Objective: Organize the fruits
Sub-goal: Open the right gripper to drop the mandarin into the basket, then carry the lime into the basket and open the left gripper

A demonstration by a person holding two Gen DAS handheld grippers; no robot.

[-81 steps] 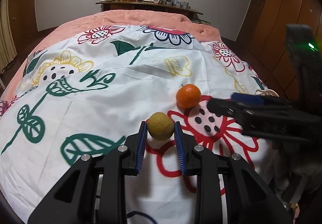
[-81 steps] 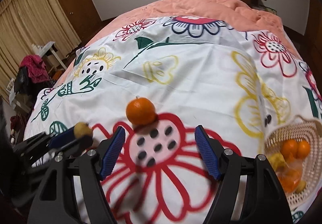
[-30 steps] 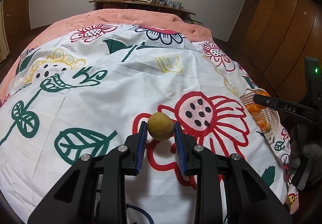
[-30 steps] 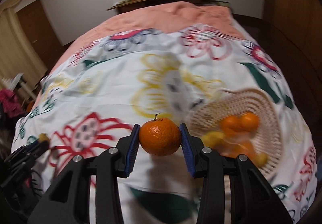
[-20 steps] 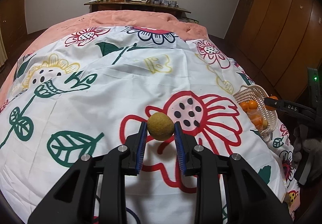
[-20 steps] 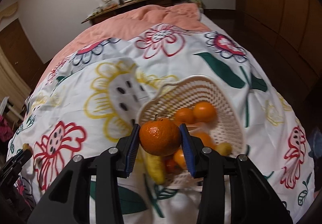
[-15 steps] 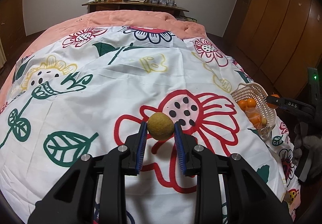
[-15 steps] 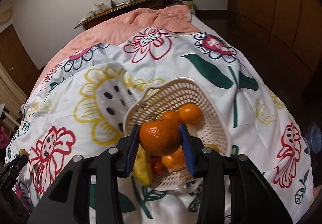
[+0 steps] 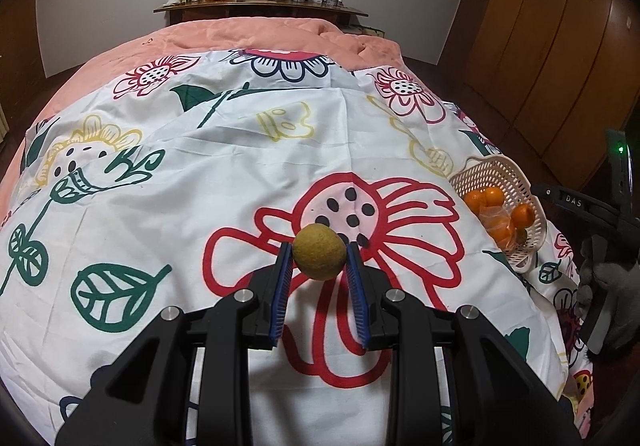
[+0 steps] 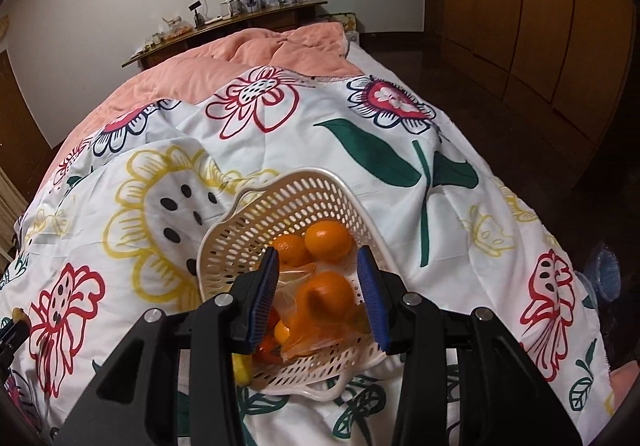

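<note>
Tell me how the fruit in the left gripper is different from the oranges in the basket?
The held fruit is dull yellow-green and rough; the oranges are bright orange and shiny. The held fruit is pinched in the left gripper above the bedspread; the oranges lie loose in the basket below the open right gripper. Both are round.

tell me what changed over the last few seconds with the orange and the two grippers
The right gripper took the orange off the bedspread, carried it right to the basket and let go; it now lies inside and the fingers stand open over it. The left gripper stayed shut on the brownish-green fruit, drifting right.
</note>
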